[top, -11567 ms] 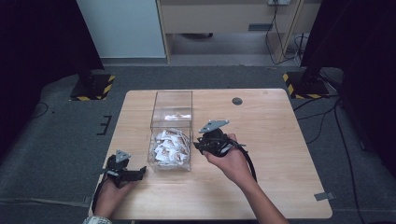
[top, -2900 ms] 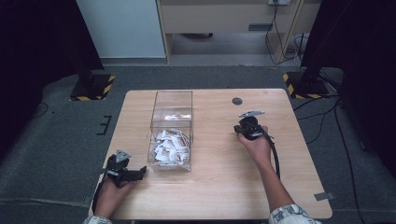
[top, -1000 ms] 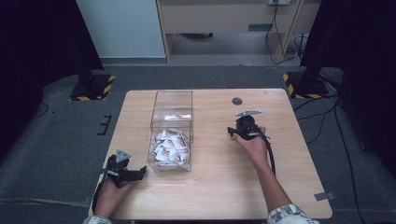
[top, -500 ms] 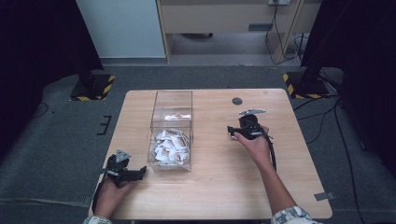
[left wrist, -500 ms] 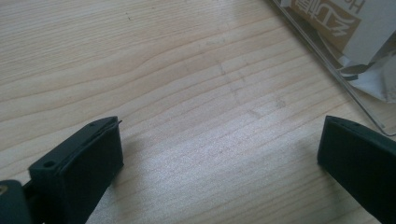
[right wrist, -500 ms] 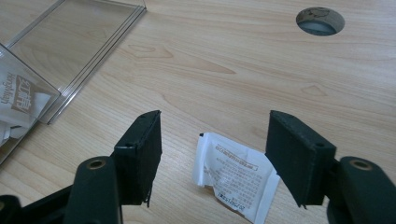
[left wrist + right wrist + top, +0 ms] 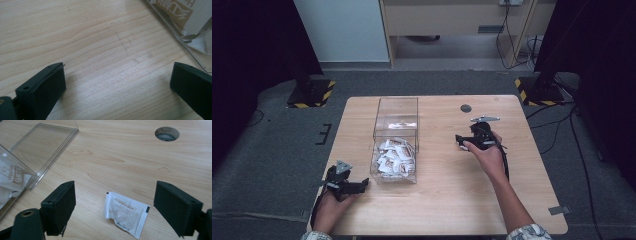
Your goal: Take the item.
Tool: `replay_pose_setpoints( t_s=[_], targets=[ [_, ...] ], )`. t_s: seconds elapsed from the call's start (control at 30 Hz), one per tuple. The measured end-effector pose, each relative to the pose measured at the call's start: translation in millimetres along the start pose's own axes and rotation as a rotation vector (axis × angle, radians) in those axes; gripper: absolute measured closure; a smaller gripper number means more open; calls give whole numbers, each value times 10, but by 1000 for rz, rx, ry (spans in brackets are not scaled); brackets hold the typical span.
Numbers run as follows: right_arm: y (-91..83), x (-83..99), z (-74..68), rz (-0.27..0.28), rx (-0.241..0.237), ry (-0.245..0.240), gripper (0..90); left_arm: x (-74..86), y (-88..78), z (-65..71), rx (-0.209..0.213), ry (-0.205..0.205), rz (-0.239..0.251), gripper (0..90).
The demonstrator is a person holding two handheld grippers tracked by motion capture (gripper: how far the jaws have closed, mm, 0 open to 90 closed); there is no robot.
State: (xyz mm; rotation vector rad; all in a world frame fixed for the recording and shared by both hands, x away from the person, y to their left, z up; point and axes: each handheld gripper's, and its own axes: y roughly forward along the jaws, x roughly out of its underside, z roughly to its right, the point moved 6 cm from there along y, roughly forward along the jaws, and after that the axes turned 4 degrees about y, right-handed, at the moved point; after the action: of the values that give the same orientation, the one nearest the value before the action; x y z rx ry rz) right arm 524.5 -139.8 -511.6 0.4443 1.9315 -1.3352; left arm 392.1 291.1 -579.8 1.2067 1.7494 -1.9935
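White paper sachet (image 7: 126, 216) is left flat on the tabletop (image 7: 120, 157) between the right gripper (image 7: 125, 208) jaws, just opened wide; light, crinkly, probably best pinched at an edge.

The right gripper (image 7: 460, 142), seen at the clear box (image 7: 396, 120) in the earliest high view, is now found well apart from it, toward three o'clock of the box over bare wood of the table (image 7: 442, 200). Within the last few seconds it is shifted only slightly toward nine o'clock. Its jaws have just been opening and are now spread wide. A white sachet (image 7: 125, 213) is seen lying flat on the wood between them in the right gripper view, touched by neither pad. The right forearm is drawn across to the right side of the table.
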Motion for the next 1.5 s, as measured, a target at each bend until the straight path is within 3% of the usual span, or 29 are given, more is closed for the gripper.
replay_pose_setpoints(
  t_s=[0.27, 0.9, 1.27, 1.5],
  targets=[
    [-57, 25, 31, -11, -10, 3, 121, 0, 0, 0, 0, 0, 0, 0],
    [-338, 111, 13, 50, -40, -25, 52, 0, 0, 0, 0, 0, 0, 0],
    [-488, 233, 58, 59, -31, -28, 52, 4, -5, 5, 1, 3, -2, 0],
    [-594, 411, 91, 50, -23, -32, 57, 4, -5, 6, 0, 2, -1, 0]
  ],
)
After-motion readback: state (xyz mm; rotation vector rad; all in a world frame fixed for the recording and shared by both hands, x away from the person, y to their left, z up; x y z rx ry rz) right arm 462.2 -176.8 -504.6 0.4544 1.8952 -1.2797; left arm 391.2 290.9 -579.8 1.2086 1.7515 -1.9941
